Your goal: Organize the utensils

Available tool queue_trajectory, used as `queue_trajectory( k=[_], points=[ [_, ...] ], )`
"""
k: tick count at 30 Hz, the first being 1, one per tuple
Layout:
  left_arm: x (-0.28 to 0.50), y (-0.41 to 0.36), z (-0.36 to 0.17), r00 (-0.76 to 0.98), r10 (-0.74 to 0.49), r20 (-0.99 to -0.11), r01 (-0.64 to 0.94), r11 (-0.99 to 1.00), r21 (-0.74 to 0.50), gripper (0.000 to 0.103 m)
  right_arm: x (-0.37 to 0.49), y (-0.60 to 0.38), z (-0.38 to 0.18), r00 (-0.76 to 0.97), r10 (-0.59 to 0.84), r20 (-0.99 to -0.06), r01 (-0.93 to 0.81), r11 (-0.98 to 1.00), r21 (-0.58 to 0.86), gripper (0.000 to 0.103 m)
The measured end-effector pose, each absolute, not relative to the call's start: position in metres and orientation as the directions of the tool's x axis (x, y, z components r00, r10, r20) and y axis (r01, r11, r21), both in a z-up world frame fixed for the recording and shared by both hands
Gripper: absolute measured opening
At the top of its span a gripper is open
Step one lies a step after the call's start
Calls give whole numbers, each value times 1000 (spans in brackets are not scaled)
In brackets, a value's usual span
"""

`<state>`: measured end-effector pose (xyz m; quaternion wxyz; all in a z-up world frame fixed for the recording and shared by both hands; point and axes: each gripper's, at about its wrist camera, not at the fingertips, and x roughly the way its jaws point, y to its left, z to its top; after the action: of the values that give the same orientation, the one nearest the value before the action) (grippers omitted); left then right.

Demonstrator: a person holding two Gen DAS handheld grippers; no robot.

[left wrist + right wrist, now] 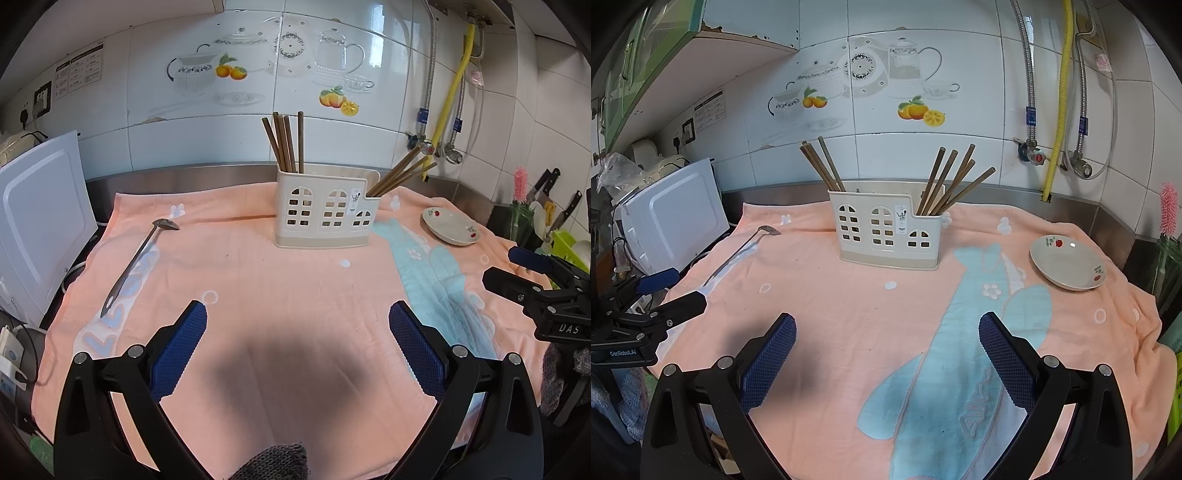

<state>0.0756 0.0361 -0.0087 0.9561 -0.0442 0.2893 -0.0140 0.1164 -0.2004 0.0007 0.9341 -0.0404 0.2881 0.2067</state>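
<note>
A cream utensil holder (325, 210) (886, 238) with window cut-outs stands at the back of the pink towel (258, 280) (849, 306). Brown chopsticks (286, 144) (822, 164) stick up from its left end, and more chopsticks (400, 173) (955, 181) lean out of its low right end. A long metal spoon (138, 258) (738, 253) lies flat on the towel's left side. My left gripper (297, 321) (670, 286) is open above the towel's near part. My right gripper (886, 332) (496, 264) is also open and holds nothing.
A small flowered dish (450, 226) (1067, 263) sits on the towel at the right. A white microwave (37, 221) (672, 218) stands at the left edge. Knives (546, 188) and a green rack (565, 243) are at far right. Pipes (1056, 110) run down the tiled wall.
</note>
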Motion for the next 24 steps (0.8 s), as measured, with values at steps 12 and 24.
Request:
queue_trajectory(
  k=[12,24],
  points=[
    [75,37,-11,829,-55,-557,0,995,-99,98,116,-200,0,749,361,-556,-407,913,44,96],
    [75,36,-12,827,-64,-559,6,994,-105,98,116,-199,-2,745,366,-558,-411,910,48,96]
  ],
)
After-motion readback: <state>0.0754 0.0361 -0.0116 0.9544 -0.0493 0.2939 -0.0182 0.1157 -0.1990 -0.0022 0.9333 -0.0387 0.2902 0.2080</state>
